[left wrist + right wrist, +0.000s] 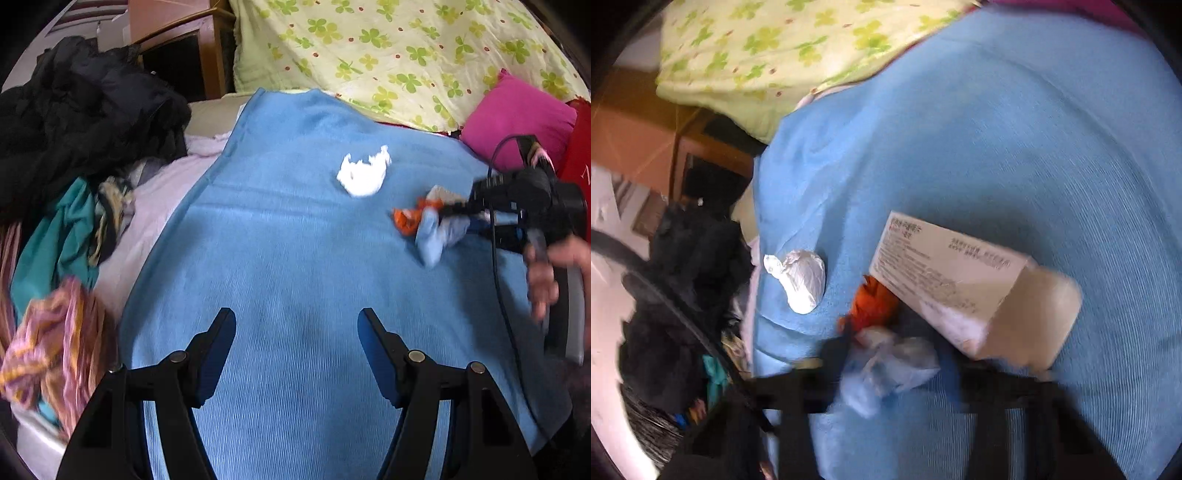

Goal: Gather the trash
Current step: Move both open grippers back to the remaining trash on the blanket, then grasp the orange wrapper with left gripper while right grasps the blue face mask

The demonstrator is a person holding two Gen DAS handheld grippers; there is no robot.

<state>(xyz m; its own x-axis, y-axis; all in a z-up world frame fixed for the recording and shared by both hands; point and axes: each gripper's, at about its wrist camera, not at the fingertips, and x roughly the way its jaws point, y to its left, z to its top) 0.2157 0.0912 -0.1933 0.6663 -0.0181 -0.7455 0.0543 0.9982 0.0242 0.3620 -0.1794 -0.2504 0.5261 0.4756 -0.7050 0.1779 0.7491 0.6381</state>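
A crumpled white tissue (364, 173) lies on the blue blanket (288, 258); it also shows in the right wrist view (801, 280). My right gripper (443, 218) is shut on a pale blue plastic wrapper (436, 236), seen close up in the right wrist view (886, 369). An orange wrapper (406, 219) lies right beside it (873, 306). A white printed carton (964, 288) lies just past the wrappers. My left gripper (297, 339) is open and empty, low over the near part of the blanket.
A heap of dark and coloured clothes (74, 147) lies along the left. A clover-print quilt (388, 48) and a pink pillow (517, 114) lie at the back. A wooden chair (192, 44) stands behind the bed.
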